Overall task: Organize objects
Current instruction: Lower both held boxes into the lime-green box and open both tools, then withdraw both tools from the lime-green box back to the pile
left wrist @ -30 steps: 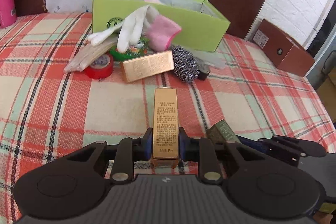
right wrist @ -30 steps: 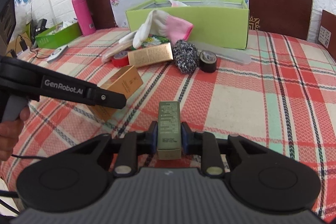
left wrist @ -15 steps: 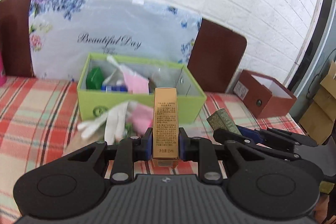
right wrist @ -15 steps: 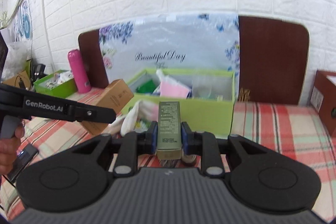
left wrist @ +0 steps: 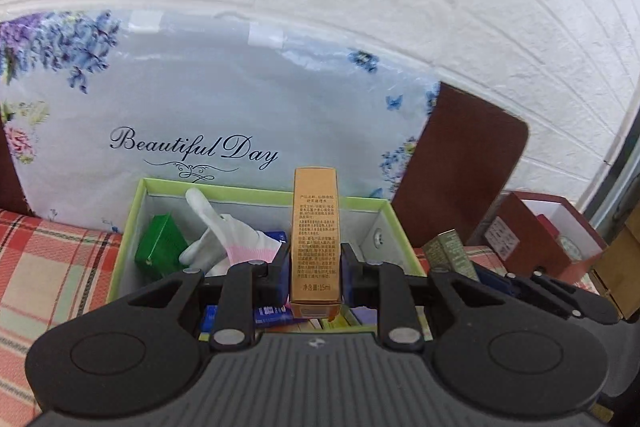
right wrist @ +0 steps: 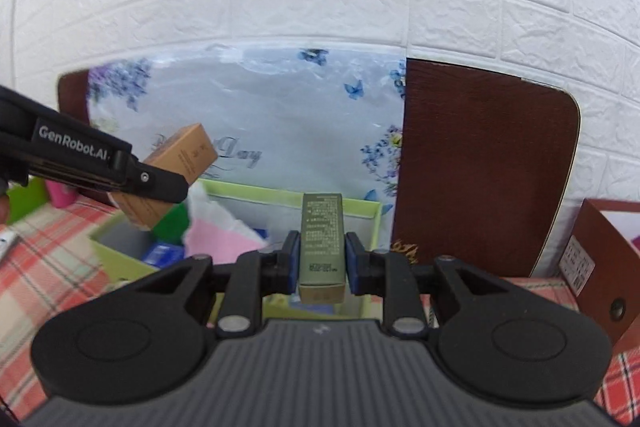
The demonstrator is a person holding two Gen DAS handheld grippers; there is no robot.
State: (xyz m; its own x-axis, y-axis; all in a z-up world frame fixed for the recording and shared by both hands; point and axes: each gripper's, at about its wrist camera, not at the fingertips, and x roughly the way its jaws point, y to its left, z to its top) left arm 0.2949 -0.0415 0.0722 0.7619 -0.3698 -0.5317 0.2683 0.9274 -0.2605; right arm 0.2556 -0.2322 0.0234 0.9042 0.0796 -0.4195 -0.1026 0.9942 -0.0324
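Note:
My left gripper is shut on a tall gold carton, held upright above the open lime-green box. Inside that box lie a small green carton, a white and pink glove and some blue packets. My right gripper is shut on an olive-green carton, also over the lime-green box, near its right end. In the right wrist view the left gripper comes in from the left with the gold carton.
A floral "Beautiful Day" bag stands right behind the box against a white brick wall. A brown chair back rises to the right, with a red-brown open box beyond it. A plaid tablecloth lies to the left.
Both grippers have risen and moved forward with their cartons, from low over the table to above the lime-green box. The loose items on the cloth have dropped out of view.

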